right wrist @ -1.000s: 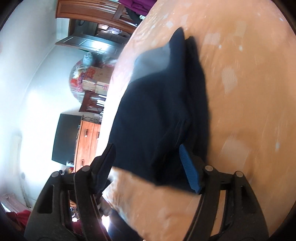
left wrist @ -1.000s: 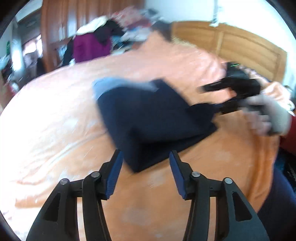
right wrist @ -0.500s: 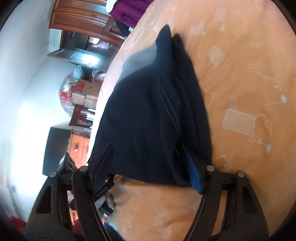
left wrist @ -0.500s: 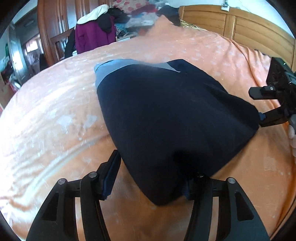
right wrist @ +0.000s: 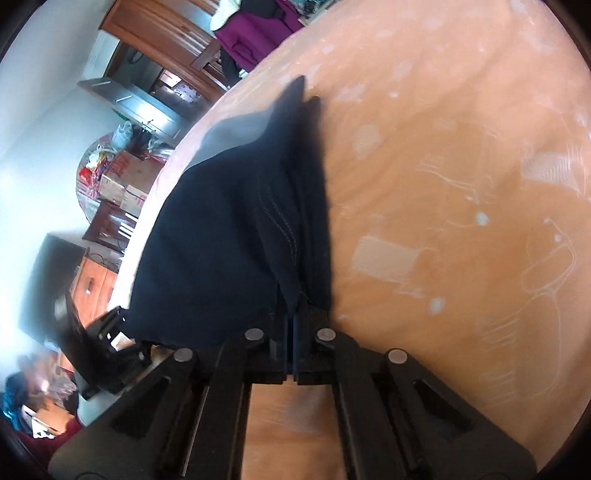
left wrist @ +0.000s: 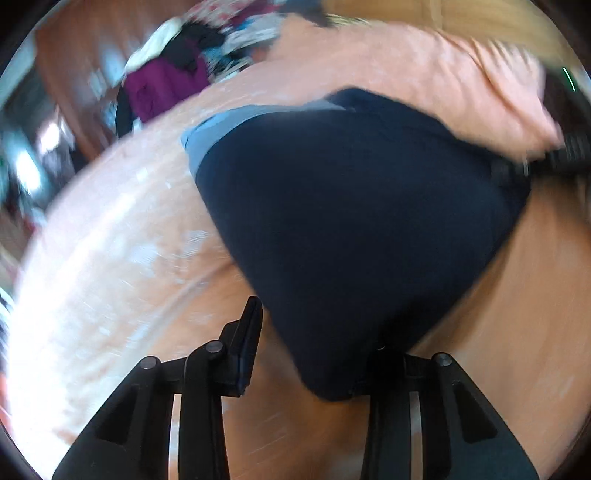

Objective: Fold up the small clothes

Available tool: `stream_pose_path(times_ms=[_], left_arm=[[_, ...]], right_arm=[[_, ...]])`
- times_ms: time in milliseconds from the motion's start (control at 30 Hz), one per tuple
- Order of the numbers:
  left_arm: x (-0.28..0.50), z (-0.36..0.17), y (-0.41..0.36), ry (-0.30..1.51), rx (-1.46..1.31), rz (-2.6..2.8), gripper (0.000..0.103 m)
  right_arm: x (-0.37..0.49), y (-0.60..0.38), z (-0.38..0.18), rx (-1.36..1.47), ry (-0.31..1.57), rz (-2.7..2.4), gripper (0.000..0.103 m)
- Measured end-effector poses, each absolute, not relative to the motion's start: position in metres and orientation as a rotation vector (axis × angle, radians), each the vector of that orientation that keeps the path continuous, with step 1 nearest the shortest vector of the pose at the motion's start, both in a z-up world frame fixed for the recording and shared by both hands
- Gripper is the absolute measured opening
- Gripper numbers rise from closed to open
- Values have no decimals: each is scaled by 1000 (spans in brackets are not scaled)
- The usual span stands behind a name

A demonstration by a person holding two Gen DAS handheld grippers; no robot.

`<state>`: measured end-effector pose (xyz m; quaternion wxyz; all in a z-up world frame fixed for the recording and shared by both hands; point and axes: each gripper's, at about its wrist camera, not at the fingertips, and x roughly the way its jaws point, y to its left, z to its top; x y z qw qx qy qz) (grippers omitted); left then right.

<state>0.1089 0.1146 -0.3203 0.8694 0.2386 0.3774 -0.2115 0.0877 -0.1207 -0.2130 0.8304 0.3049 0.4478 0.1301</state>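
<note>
On the orange bed (right wrist: 461, 184), the right gripper (right wrist: 291, 332) pinches the dark garment (left wrist: 351, 221) at its 3 o'clock corner while the left gripper (left wrist: 314, 354), fingers spread, straddles the 6 o'clock corner, likely to carry a fold.

Open orange patterned bedspread (right wrist: 461, 229) right of dark navy folded garment (right wrist: 221, 236): unobstructed, flat, passable. Left of garment in left wrist view, bare bedspread (left wrist: 110, 251) likewise clear. Far bed edge blocked by purple clothing heap (left wrist: 166, 85) and brown wooden headboard (left wrist: 461, 14). Motion blur limits further detail.
</note>
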Motion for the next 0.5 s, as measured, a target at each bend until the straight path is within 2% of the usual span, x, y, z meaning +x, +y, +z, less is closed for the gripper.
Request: stream_pose_path(times_ms=[200, 267, 400, 500], left_arm=[[114, -336, 132, 810, 444, -499, 45], [110, -328, 138, 828, 389, -544, 39], [84, -282, 162, 794, 267, -617, 37], [81, -233, 174, 647, 169, -610, 36]], right_arm=[[90, -113, -221, 636, 963, 306, 0], [91, -115, -221, 639, 958, 314, 0], [84, -123, -226, 670, 946, 337, 0], [83, -122, -226, 668, 941, 337, 0]])
